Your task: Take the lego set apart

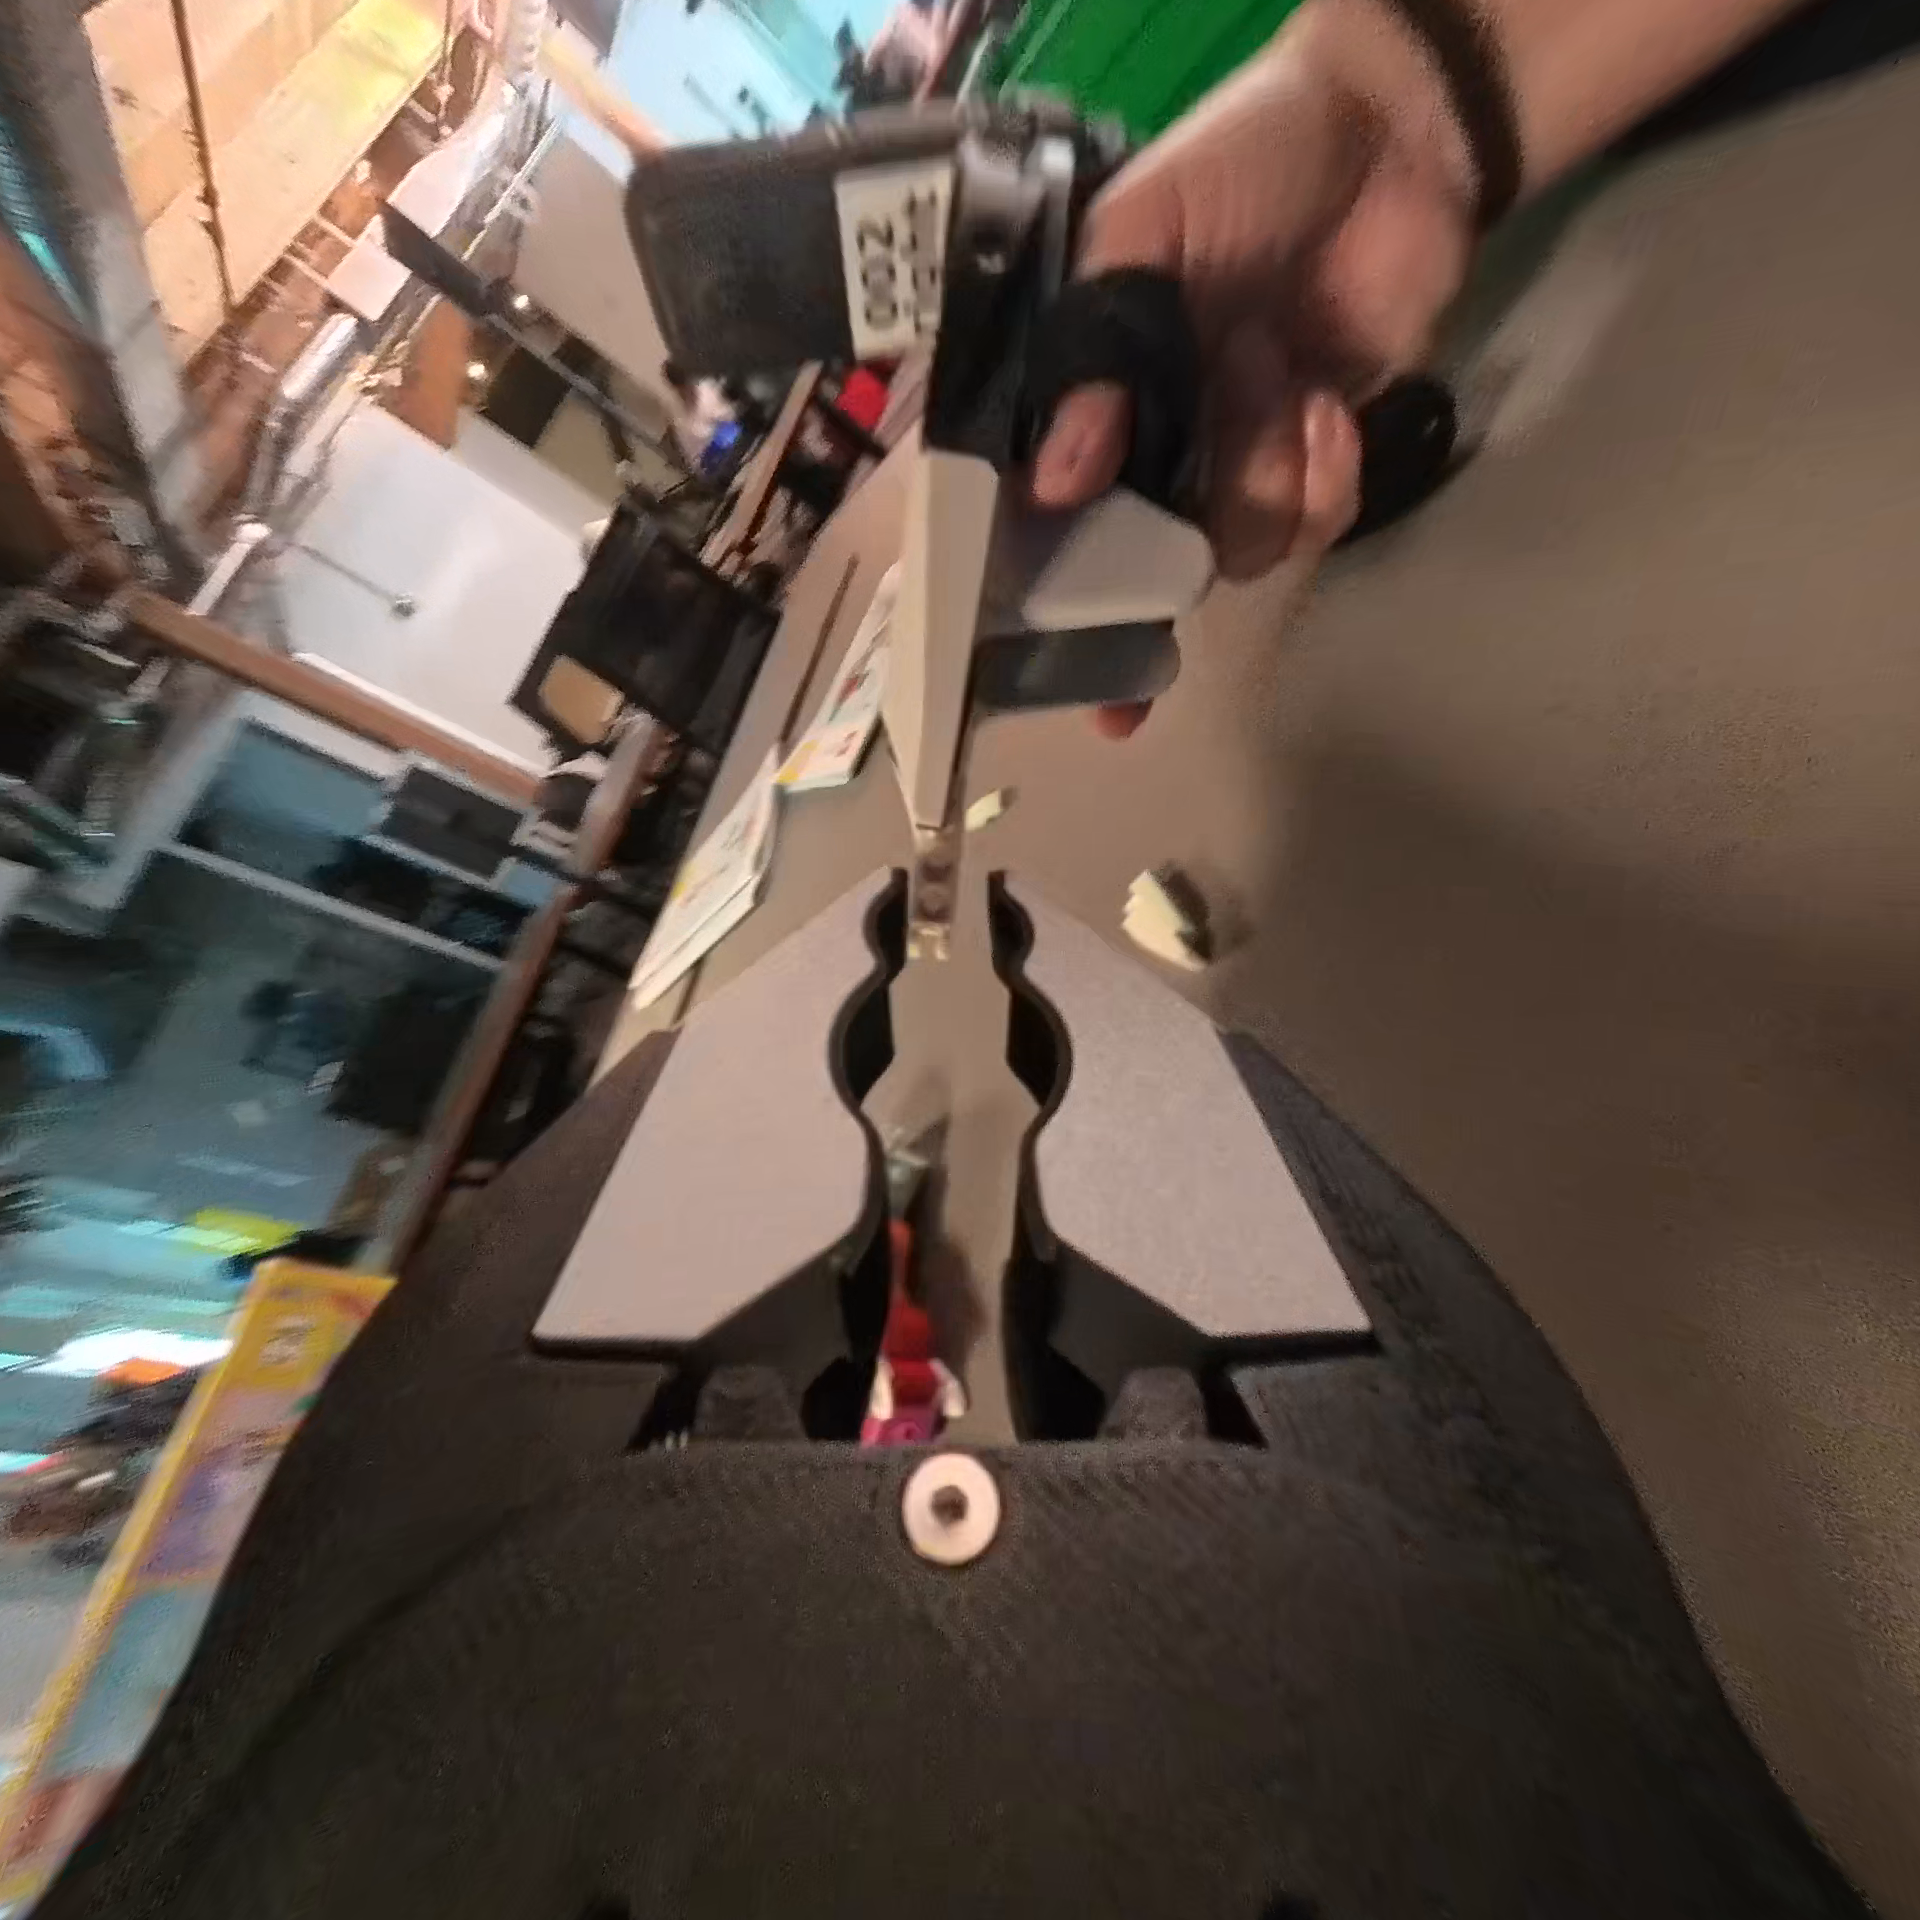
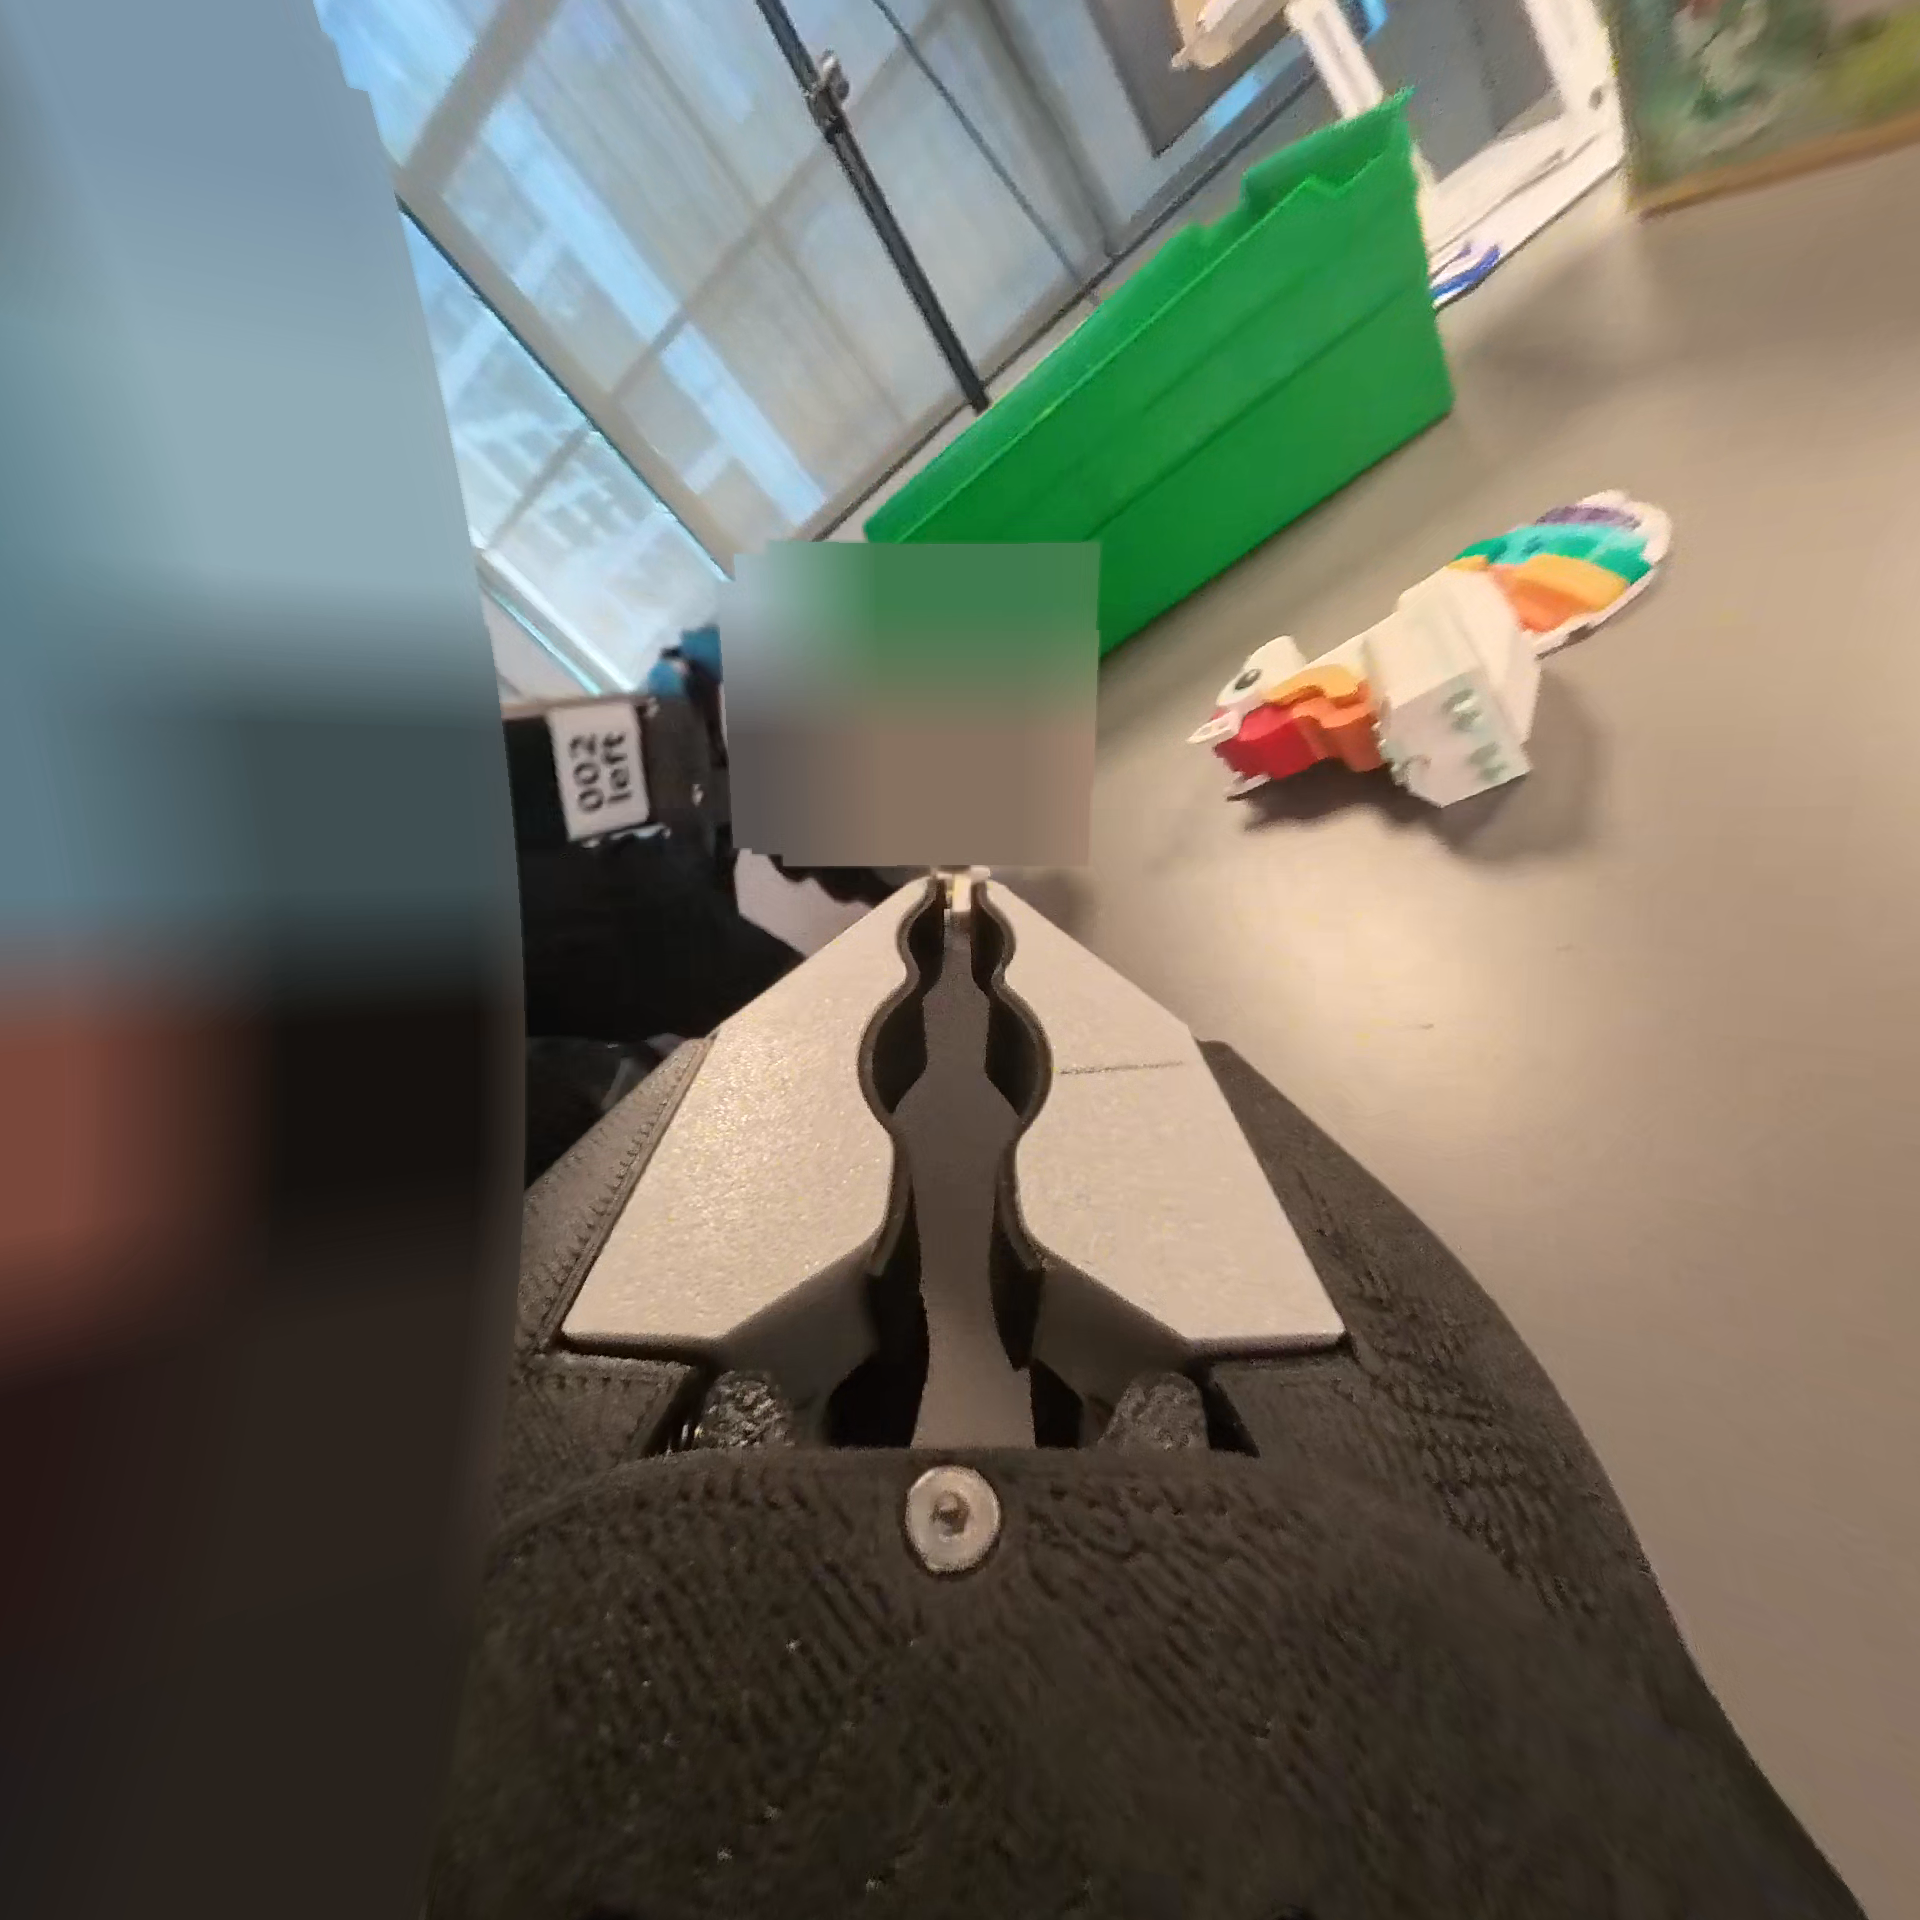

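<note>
In the left wrist view, my left gripper (image 1: 943, 894) has its jaws a narrow gap apart. A small grey studded lego piece (image 1: 933, 896) sits in that gap. My right gripper (image 1: 932, 831), held by a hand (image 1: 1247, 312), comes down from above and pinches this piece. In the right wrist view, my right gripper (image 2: 958, 896) is shut on the small piece (image 2: 958, 891). The colourful lego bird (image 2: 1434, 675) lies on the grey table (image 2: 1558, 1143), to the right. A red and magenta lego part (image 1: 914, 1351) shows below my left fingers.
A green bin (image 2: 1195, 395) stands behind the bird. A white lego part (image 1: 1169, 920) and a small pale piece (image 1: 987, 808) lie on the table. Booklets (image 1: 727, 862) and a black mesh organiser (image 1: 655, 644) are at the table's left edge. A yellow box (image 1: 208, 1507) is lower left. Left and right tips are no more than a few centimetres apart.
</note>
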